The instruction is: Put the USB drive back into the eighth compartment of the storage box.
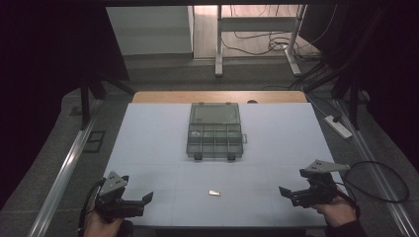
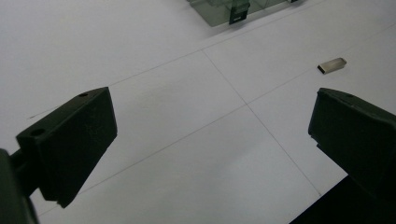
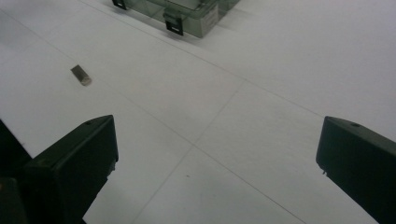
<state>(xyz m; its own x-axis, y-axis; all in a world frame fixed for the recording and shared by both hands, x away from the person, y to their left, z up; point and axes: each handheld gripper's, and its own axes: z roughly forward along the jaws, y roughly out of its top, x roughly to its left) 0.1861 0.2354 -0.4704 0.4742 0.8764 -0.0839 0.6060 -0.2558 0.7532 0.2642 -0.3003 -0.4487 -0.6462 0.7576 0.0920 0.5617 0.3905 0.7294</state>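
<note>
i am in what looks like a lab or a recording room, not a home. i work at a white table (image 1: 148, 148) whose top is marked with thin lines, with a wooden edge at its far side, and black curtains (image 1: 44, 74) hang dark on both sides. metal rails (image 1: 64, 168) run along the grey carpet (image 1: 168, 74) beside the table. beyond it stands a bare desk frame (image 1: 257, 34) on a wooden floor, with loose cables (image 1: 262, 44) lying under it, and a white power strip (image 1: 338, 126) lies on the carpet at my right.
</note>
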